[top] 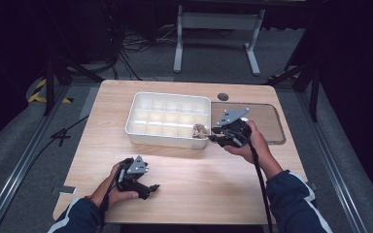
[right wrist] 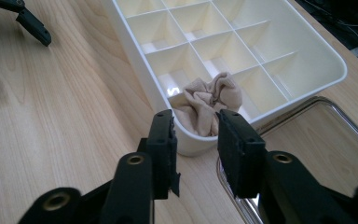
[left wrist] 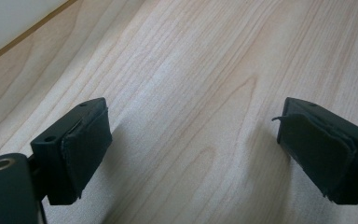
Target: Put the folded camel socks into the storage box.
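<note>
Right gripper (right wrist: 196, 140): jaws parted, nothing between the pads, tips just short of the near right corner of the white compartment tray (right wrist: 307, 51). In the high view, same gripper (top: 213, 137) at the tray's (top: 167, 141) right end.

Beige crumpled cloth (right wrist: 209, 105): lodged in the near right corner compartment, bulging above the dividers and leaning on the tray's outer wall. Seen from above as a small beige lump (top: 200, 130).

Left gripper (top: 150, 188): parked on the wooden table (top: 199, 189) at the near left, well apart from the tray; jaws spread wide over bare wood (left wrist: 191, 93), gripping nothing.

Judged risks:
- Cloth not fully seated; likely to spring up or spill over the wall if brushed by a jaw.
- Jaw tips close to the tray rim; a forward nudge likely to shove the light tray leftward or tip its corner.
- Recessed panel (top: 264, 121) with a metal rim just right of the tray; a low sweep there likely to catch the rim.

Room for moving: broad bare wood near and left of the tray; little margin at the right, between tray wall and panel rim. Table edge near the left hand (top: 111, 191).
</note>
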Demonstrator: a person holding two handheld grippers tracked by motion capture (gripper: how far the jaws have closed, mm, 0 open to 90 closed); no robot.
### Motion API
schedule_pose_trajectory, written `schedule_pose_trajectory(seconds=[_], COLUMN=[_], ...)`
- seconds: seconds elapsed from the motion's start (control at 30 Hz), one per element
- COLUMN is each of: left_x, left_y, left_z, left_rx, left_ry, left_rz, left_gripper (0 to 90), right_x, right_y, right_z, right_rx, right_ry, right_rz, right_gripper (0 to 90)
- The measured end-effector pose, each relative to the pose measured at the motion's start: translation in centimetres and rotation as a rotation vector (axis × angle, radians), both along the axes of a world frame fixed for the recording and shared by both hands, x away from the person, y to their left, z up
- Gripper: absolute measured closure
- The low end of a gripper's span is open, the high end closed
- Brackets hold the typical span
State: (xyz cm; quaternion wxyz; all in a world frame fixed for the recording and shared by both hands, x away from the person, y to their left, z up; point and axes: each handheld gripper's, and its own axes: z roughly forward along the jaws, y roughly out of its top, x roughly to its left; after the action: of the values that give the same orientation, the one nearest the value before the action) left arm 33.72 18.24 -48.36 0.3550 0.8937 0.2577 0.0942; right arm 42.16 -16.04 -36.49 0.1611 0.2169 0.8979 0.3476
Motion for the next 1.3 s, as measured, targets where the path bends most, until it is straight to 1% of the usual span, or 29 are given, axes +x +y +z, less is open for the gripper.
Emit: schedule_pose_trajectory(seconds=[0.03, 0.07, 0.1, 0.23, 0.3, 0.47, 0.5, 0.63, 0.7, 0.73, 0.77, 0.83, 1.0, 1.03, 1.1, 1.3], left_x=[0.0, 0.0, 0.0, 0.0, 0.0, 0.0, 0.0, 0.0, 0.0, 0.0, 0.0, 0.0, 0.0, 0.0, 0.0, 0.0], left_y=[0.0, 0.0, 0.0, 0.0, 0.0, 0.0, 0.0, 0.0, 0.0, 0.0, 0.0, 0.0, 0.0, 0.0, 0.0, 0.0], left_z=[0.0, 0.0, 0.0, 0.0, 0.0, 0.0, 0.0, 0.0, 0.0, 0.0, 0.0, 0.0, 0.0, 0.0, 0.0, 0.0], left_rx=[0.0, 0.0, 0.0, 0.0, 0.0, 0.0, 0.0, 0.001, -0.001, -0.001, 0.0, -0.001, -0.001, -0.001, -0.001, -0.001], left_ry=[0.0, 0.0, 0.0, 0.0, 0.0, 0.0, 0.0, -0.001, 0.0, 0.0, 0.0, 0.0, 0.0, 0.0, 0.0, 0.0], left_rz=[0.0, 0.0, 0.0, 0.0, 0.001, 0.001, 0.001, -0.001, 0.001, 0.001, 0.001, 0.001, 0.001, 0.001, 0.001, 0.001], left_gripper=[9.8, 9.8, 9.8, 9.8, 9.8, 9.8, 9.8, 9.8, 9.8, 9.8, 9.8, 9.8, 9.8, 9.7, 9.8, 9.8], right_x=[-0.2, -0.5, -0.5, -1.3, -1.8, -2.3, -2.6, -3.0, -3.3, -3.3, -3.4, -3.6, -4.3, -4.4, -4.6, -5.3], right_y=[-0.2, -0.3, -0.3, -0.8, -1.2, -1.6, -1.9, -2.2, -2.7, -2.7, -2.9, -3.3, -4.3, -4.5, -4.8, -5.5], right_z=[0.0, 0.0, 0.0, 0.0, 0.1, -0.1, -0.2, -0.5, -0.7, -0.7, -0.8, -1.0, -1.6, -1.7, -2.1, -2.9], right_rx=[0.004, -0.002, -0.002, -0.012, -0.021, -0.032, -0.05, -0.06, -0.072, -0.072, -0.069, -0.069, -0.071, -0.082, -0.094, -0.12], right_ry=[-0.003, -0.015, -0.015, -0.05, -0.077, -0.094, -0.102, -0.102, -0.107, -0.107, -0.103, -0.115, -0.123, -0.13, -0.129, -0.125], right_rz=[-0.004, -0.012, -0.012, -0.026, -0.032, -0.039, -0.046, -0.046, -0.044, -0.044, -0.047, -0.065, -0.077, -0.081, -0.09, -0.093], right_gripper=[63.2, 59.4, 59.4, 52.3, 50.5, 47.3, 46.6, 45.1, 41.9, 41.9, 40.1, 36.6, 33.2, 33.1, 32.7, 32.7])
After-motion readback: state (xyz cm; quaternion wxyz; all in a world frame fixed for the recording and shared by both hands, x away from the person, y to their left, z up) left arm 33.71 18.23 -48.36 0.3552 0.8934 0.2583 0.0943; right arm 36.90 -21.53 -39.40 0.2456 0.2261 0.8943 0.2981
